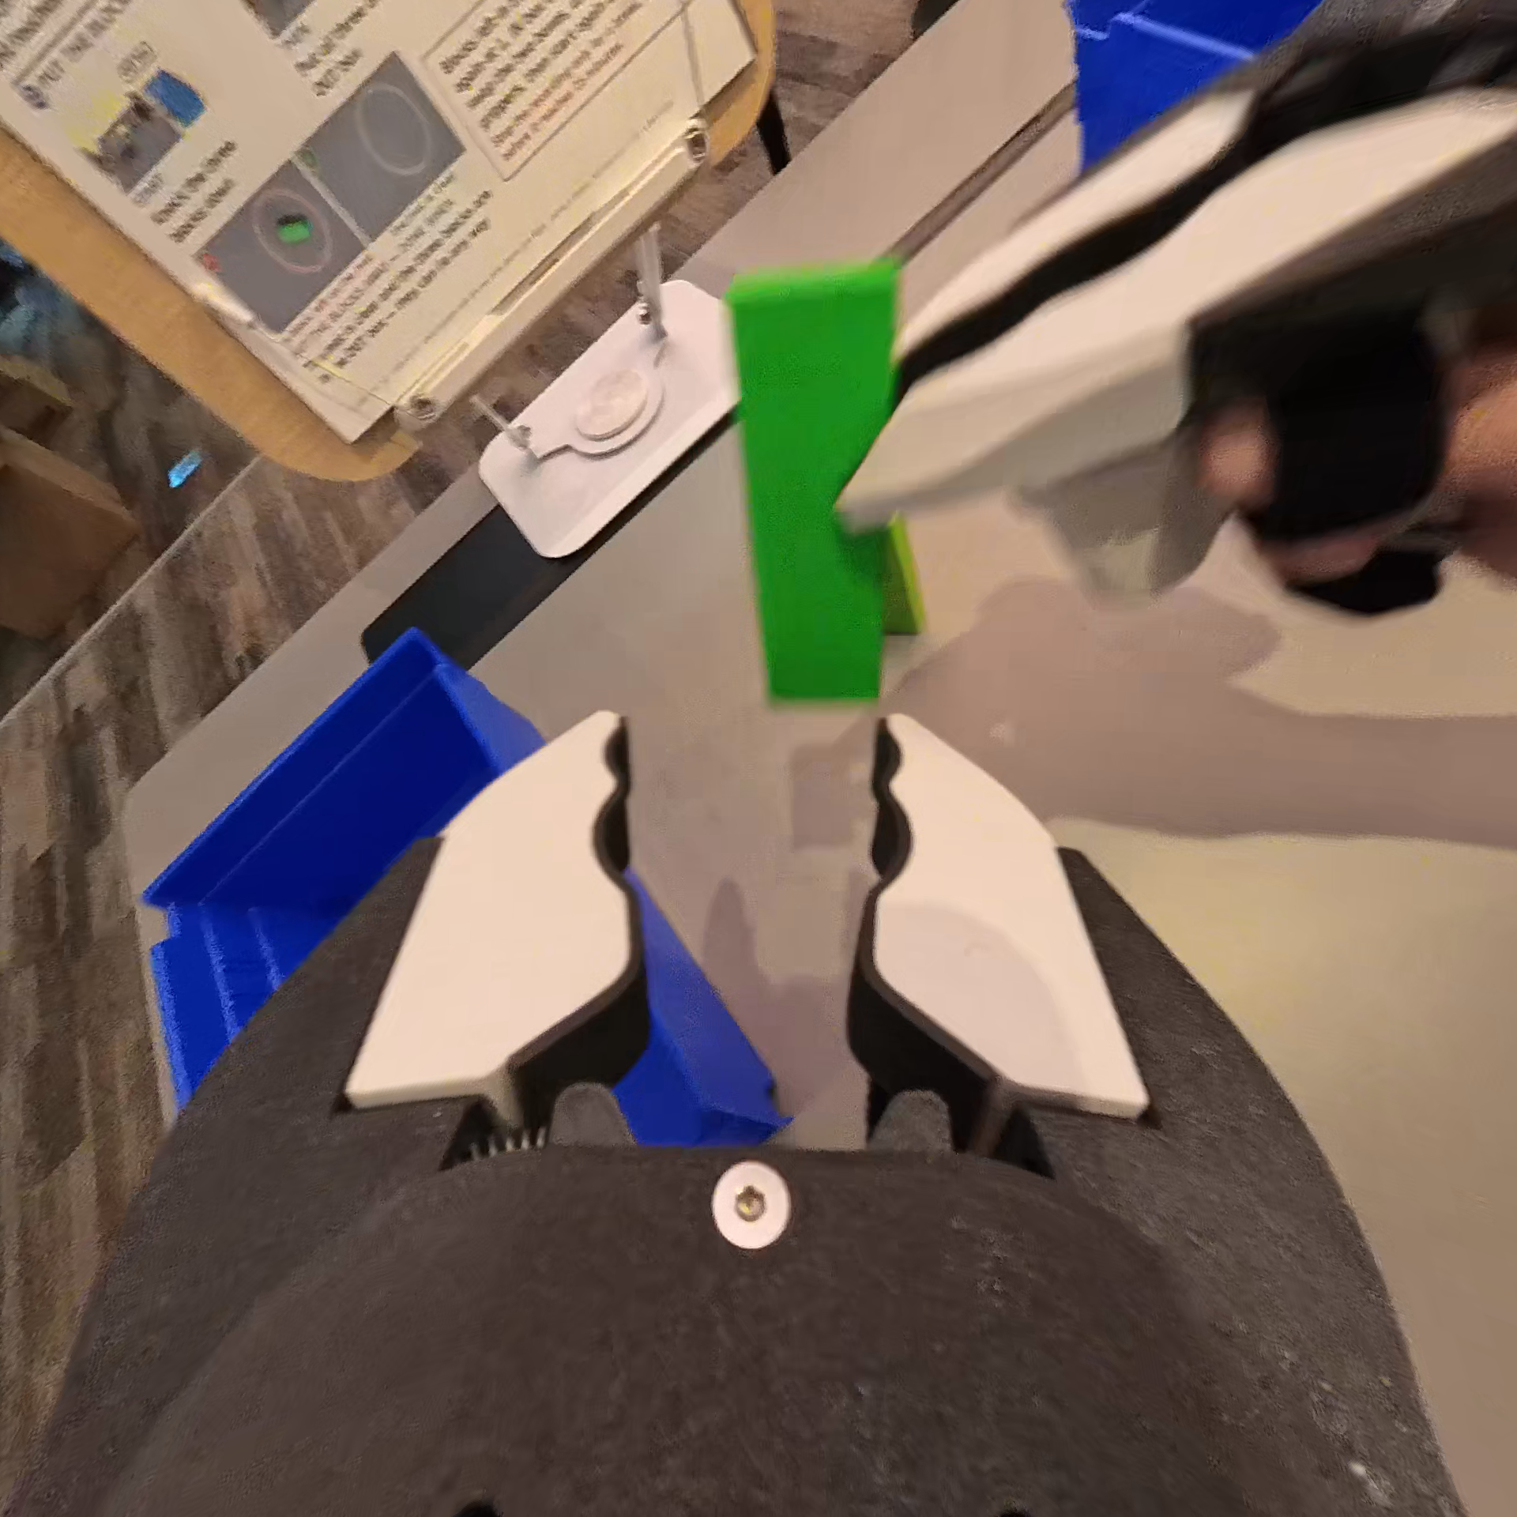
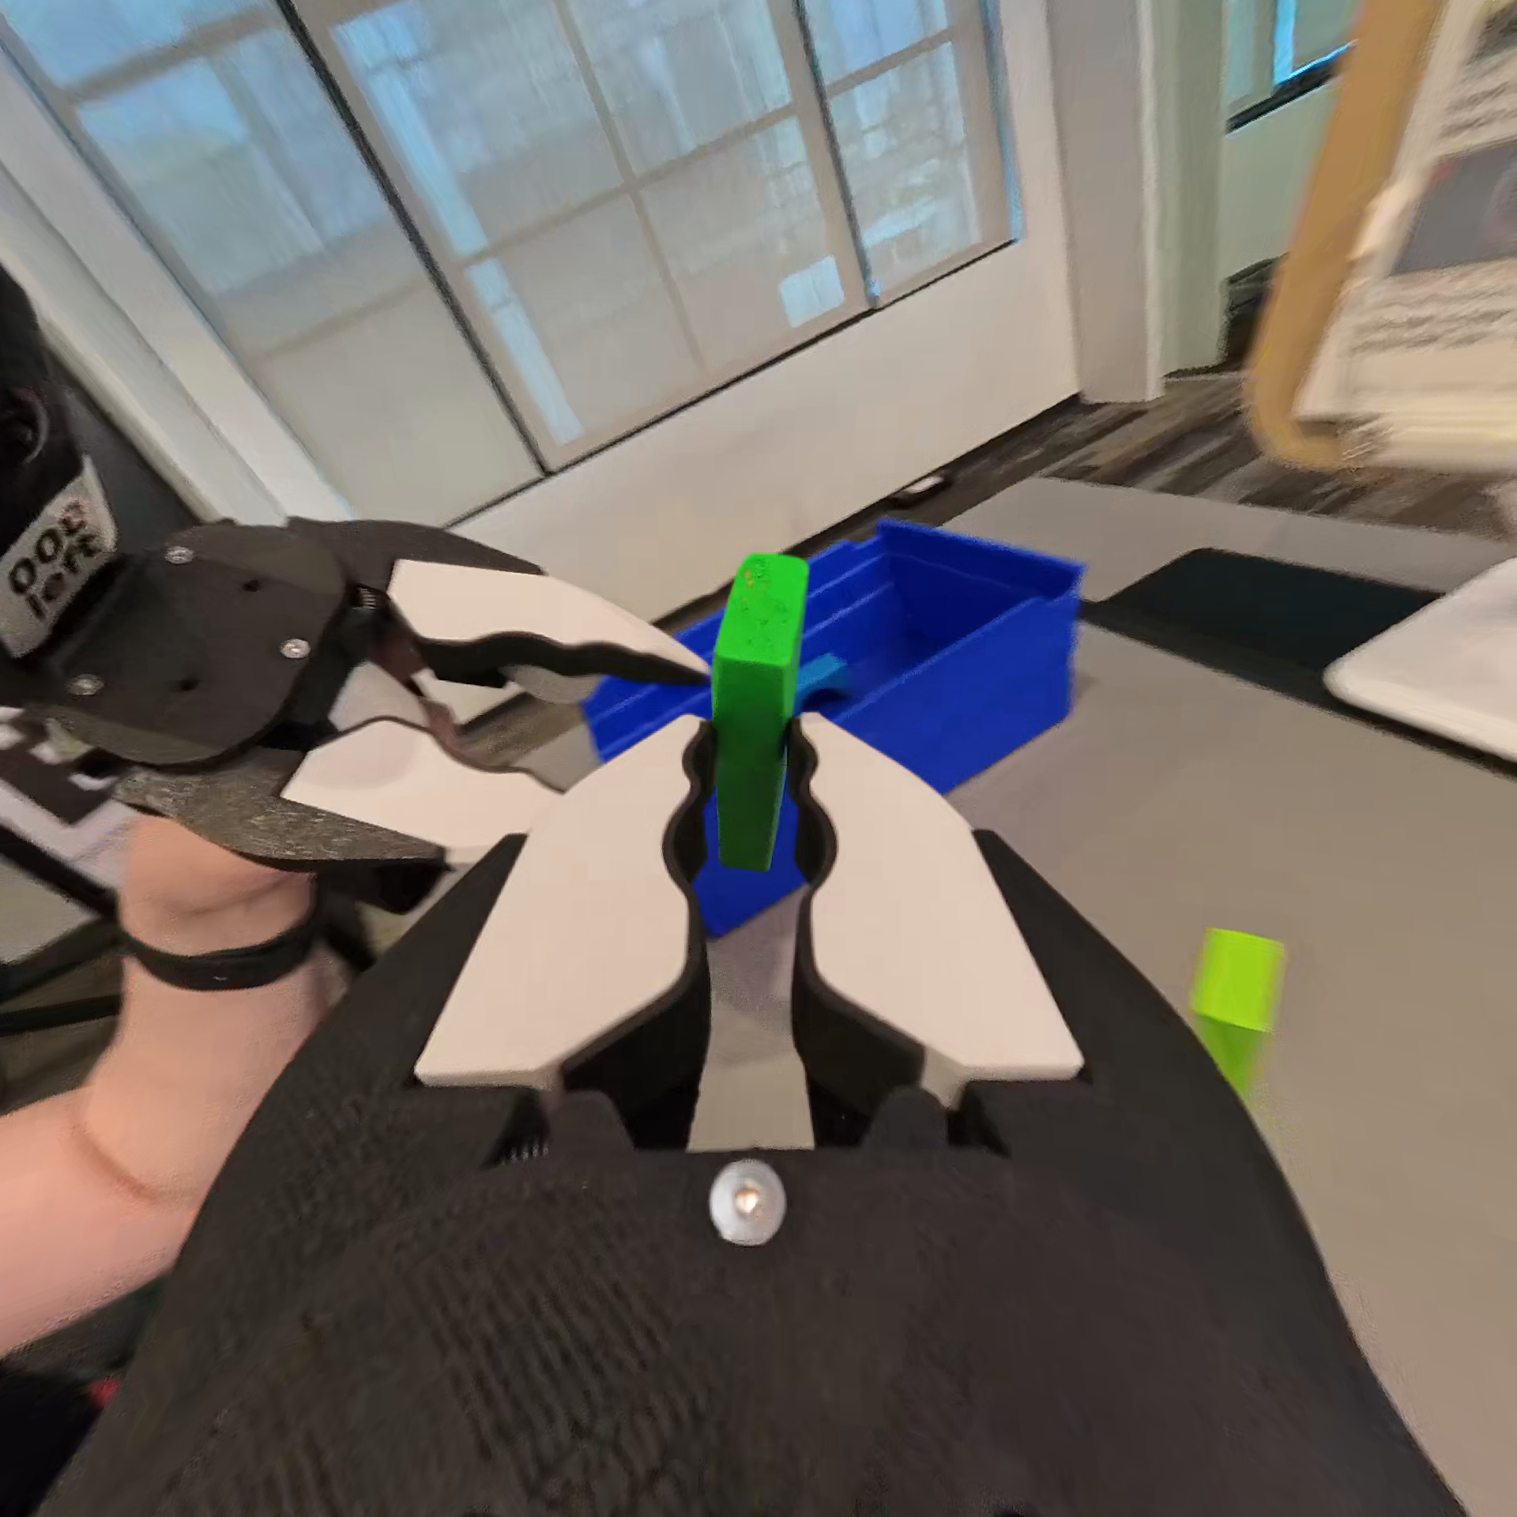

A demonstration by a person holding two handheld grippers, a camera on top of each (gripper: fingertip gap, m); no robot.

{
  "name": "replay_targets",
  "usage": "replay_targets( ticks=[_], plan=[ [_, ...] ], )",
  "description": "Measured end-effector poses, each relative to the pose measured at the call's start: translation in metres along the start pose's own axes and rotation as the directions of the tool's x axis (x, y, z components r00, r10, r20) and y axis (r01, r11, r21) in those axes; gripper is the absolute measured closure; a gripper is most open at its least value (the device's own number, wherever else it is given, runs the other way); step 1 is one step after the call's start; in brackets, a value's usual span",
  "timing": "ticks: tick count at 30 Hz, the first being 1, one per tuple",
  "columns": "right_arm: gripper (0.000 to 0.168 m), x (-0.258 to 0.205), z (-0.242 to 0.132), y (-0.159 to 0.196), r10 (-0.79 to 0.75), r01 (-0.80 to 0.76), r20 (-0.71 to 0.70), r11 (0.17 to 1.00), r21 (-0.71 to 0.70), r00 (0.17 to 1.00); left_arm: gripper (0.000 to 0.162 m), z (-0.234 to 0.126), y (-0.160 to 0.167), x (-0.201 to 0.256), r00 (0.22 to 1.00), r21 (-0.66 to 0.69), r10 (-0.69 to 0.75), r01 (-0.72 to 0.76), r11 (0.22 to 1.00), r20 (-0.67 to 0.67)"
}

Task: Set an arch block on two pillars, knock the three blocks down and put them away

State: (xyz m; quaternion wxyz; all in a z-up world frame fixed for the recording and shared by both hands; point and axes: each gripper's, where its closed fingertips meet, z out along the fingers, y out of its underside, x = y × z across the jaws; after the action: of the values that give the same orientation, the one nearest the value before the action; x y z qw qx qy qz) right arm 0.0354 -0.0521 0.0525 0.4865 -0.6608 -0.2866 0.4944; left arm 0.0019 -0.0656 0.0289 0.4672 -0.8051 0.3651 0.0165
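Left wrist view: my left gripper [image 1: 749,731], matte black with smooth white fingers, gapes empty above the grey table [image 1: 1231,1026]. Right wrist view: my right gripper [image 2: 745,731] pinches the slab-shaped green block [image 2: 751,714] aloft before the blue bin [image 2: 969,657]; a lime pillar [image 2: 1235,997] stands apart.

I am working in what is looking like an office or lab set up for recording. I am facing a grey table [image 2: 1231,821] beside tall paned windows [image 2: 575,230] and patterned carpet [image 1: 74,821]. A board with instruction sheets [image 1: 345,164] is standing on a white stand [image 1: 607,427], and a blue bin [image 2: 944,657] is sitting on the table.
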Motion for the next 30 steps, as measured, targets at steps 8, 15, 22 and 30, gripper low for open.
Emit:
replay_targets(
  ticks=[8, 15, 22, 30],
  plan=[
    [0.151, 0.124, -0.07, 0.006, -0.152, 0.1, -0.487, 0.986, -0.132, 0.86, 0.088, -0.012, 0.034, -0.071, 0.973, 0.044, -0.23, 0.228, 0.973, 0.035],
    [0.151, 0.174, -0.061, 0.071, -0.258, 0.081, -0.512, 0.936, -0.341, 0.82, 0.096, 0.004, 0.104, -0.139, 0.929, -0.093, -0.343, 0.357, 0.929, 0.143],
    [0.151, 0.182, -0.056, 0.082, -0.264, 0.099, -0.492, 0.937, -0.336, 0.83, 0.103, 0.027, 0.141, -0.156, 0.892, -0.152, -0.432, 0.449, 0.881, 0.13],
    [0.151, 0.184, -0.05, 0.093, -0.29, 0.119, -0.466, 0.925, -0.362, 0.836, 0.101, 0.038, 0.168, -0.162, 0.892, -0.202, -0.43, 0.451, 0.869, 0.14]
  ],
)
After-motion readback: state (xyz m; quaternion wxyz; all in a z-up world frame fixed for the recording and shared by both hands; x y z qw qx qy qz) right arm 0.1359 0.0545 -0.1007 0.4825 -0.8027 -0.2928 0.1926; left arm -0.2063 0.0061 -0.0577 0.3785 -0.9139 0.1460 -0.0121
